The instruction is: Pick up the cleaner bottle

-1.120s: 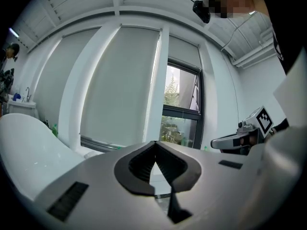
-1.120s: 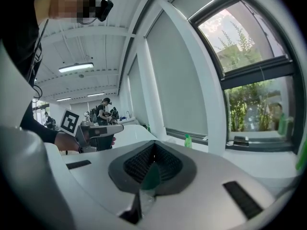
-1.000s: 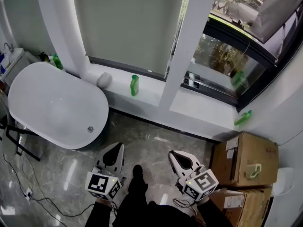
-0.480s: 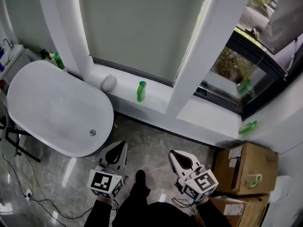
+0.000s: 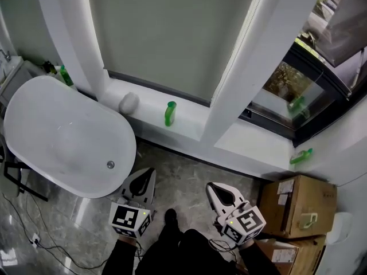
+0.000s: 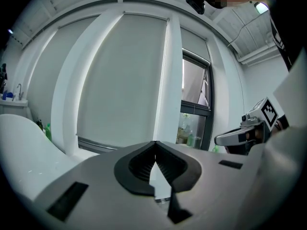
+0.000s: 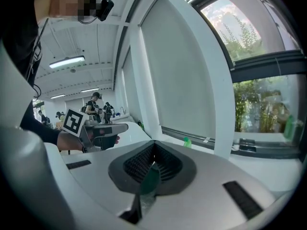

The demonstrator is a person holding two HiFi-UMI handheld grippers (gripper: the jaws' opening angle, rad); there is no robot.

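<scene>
Cleaner bottle [image 5: 170, 113], green, stands on its base on the white windowsill [image 5: 189, 122]. Its long axis runs vertical and the narrow cap end points up toward the drawn blind [image 5: 172, 33]. In the head view it looks slightly slanted (that camera looks steeply down). It sits between a rounded pale object [image 5: 129, 102] on the sill to its left and the broad white window post [image 5: 238, 79] to its right, touching neither. In the right gripper view it shows as a small green shape on the sill, just left of that post.

Both grippers are held low over the marbled floor [image 5: 183, 171], in front of the sill and well apart from the bottle. The left claw [image 5: 150, 171] lies near the rim of the white bathtub [image 5: 63, 136]. Its two jaws are pressed together at the tips with nothing between them. The right claw [image 5: 211, 187] lies beside the cardboard boxes [image 5: 295, 202]. Its jaws also meet at the tips and pinch nothing (only a dark sliver of background shows through the slit below the pads).

A second green bottle [image 5: 301, 156] lies tilted at the far right end of the sill, and a third [image 5: 66, 75] stands behind the tub.
</scene>
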